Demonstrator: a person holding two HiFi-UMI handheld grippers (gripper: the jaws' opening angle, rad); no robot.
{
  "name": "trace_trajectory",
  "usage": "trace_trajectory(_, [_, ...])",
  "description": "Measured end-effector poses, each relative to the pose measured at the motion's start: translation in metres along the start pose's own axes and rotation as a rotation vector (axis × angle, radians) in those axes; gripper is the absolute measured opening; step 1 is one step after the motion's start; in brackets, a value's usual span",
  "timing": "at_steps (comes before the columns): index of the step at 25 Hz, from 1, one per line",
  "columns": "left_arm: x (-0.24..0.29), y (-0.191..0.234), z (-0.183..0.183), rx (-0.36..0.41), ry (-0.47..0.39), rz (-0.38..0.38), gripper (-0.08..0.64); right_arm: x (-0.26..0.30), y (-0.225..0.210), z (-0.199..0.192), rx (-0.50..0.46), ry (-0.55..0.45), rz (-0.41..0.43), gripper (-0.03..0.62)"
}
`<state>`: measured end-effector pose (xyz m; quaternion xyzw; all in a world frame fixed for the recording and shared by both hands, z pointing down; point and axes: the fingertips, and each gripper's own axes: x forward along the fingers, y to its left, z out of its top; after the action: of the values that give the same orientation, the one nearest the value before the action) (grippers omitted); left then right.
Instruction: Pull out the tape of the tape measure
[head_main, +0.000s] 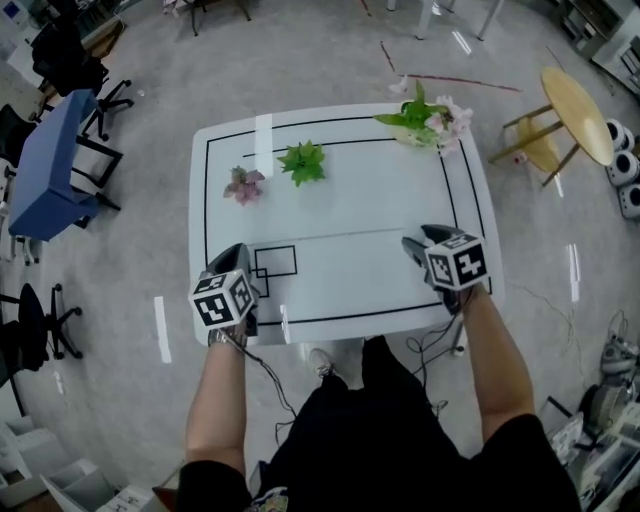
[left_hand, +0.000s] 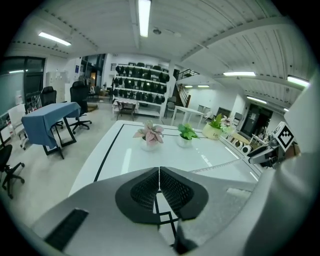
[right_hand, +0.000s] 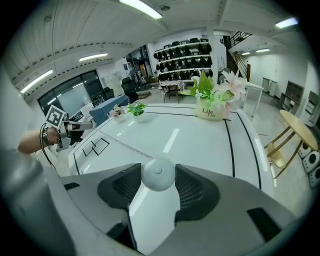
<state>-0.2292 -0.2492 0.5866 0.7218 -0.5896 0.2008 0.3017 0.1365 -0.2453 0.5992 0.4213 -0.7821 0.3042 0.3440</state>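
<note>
Head view shows the left gripper (head_main: 240, 255) at the near-left edge of the white tabletop (head_main: 380, 200). Its fingers are pressed fully together, and the thin end of the tape (right_hand: 122, 148) appears to be pinched between them, though the pinch itself is too slim to see. From there the tape runs low over the tabletop, rightward to the right gripper (head_main: 415, 243). That gripper's fingers stand wide and clamp the round white tape measure (right_hand: 158, 173) from both sides. The tape is thus already drawn out across much of the tabletop.

To pull well, I judge the hands should part slowly along the tape's own line. The blade should stay flat and close to the surface so it neither buckles nor twists. The spring will likely tug back, so both grips need to be firm, the thin pinch on the left most of all.

Three pots stand at the far side. A white pot (left_hand: 148, 145) holds a pink-leaved plant, and just beside it a second pot (left_hand: 185, 142) holds a green plant. Well to the right, a larger pot (right_hand: 208, 111) holds green leaves and pale flowers. All stand apart from the tape.
</note>
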Motion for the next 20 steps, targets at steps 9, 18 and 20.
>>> trace_trajectory(9, [0.032,0.014,-0.020,-0.005,0.067,0.023,0.006,0.039,-0.008,-0.011,0.009,0.051,0.011,0.212])
trace_trajectory(18, [0.053,0.016,-0.031,0.019,0.110,0.038,0.006,0.057,-0.014,-0.025,-0.043,0.081,-0.032,0.212])
trace_trajectory(20, [0.055,0.017,-0.032,0.030,0.116,0.044,0.006,0.058,-0.015,-0.023,-0.052,0.075,-0.043,0.212])
